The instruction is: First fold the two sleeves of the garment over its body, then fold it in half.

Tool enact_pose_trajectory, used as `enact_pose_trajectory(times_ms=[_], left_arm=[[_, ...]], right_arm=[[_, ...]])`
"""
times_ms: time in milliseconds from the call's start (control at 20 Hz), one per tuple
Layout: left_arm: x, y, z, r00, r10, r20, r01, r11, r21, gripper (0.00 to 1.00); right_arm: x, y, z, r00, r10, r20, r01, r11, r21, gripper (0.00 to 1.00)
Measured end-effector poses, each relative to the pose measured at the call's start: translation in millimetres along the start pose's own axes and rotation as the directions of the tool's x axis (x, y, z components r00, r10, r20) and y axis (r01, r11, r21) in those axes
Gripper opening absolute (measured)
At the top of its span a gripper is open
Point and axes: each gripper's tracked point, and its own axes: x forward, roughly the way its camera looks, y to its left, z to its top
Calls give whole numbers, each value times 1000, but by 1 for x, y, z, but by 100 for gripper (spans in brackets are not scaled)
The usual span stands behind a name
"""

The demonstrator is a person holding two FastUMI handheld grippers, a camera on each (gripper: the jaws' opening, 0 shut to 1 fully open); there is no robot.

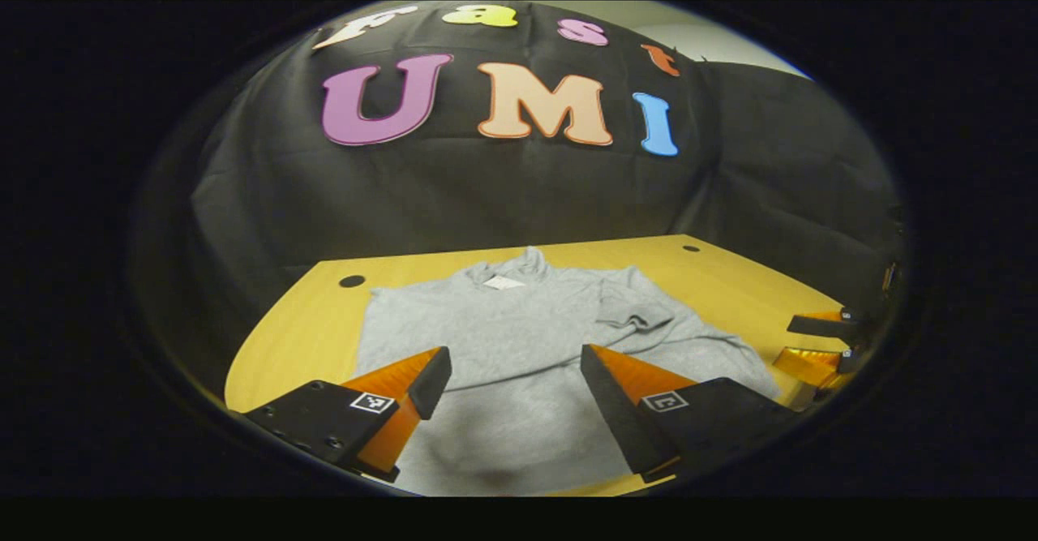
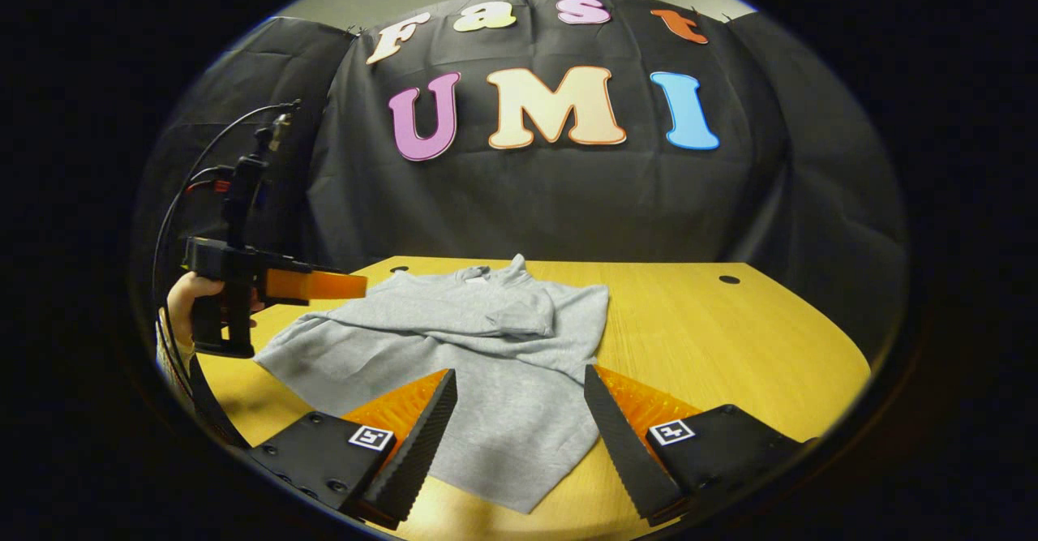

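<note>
Left gripper view looks across a yellow wooden table (image 1: 308, 322) toward a black cloth wall (image 1: 454, 192). A grey garment (image 1: 519, 338) lies flat on the table with its collar at the far side, where a small white label (image 1: 504, 282) shows inside the neck. Moving rightward, one short sleeve (image 1: 636, 310) is folded in over the body, its cuff lying on the chest. At the bottom, the left gripper (image 1: 512, 383) hangs above the near hem with its two fingers spread wide and nothing between them. At the far right edge, the right gripper (image 1: 819, 342) pokes in over the table; whether it is spread or closed cannot be told from this angle.

Right gripper view starts at the left with a hand (image 2: 188, 298) holding the left gripper (image 2: 324, 285) by its handle, cables (image 2: 182, 192) looping up behind it; its fingers point rightward over the garment's edge, seen side-on. The garment (image 2: 495, 395) lies in the middle of the table (image 2: 730, 346), a sleeve (image 2: 519, 314) folded across the chest. The near corner of the hem lies between the right gripper's (image 2: 521, 411) widely parted fingers, which grip nothing. Two small dark holes (image 2: 729, 279) mark the tabletop near the back.
</note>
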Motion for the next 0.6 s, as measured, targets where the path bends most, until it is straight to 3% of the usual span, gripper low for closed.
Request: enact_pose_trajectory(times_ms=[300, 600], left_arm=[[-47, 37, -77, 989, 62, -138, -63, 998, -4, 94], [-71, 51, -110, 976, 88, -198, -92, 996, -13, 95]], right_arm=[[-3, 6, -34, 994, -2, -111, -1, 1000, -27, 98], [-3, 10, -68, 976, -10, -218, -5, 998, -67, 98]])
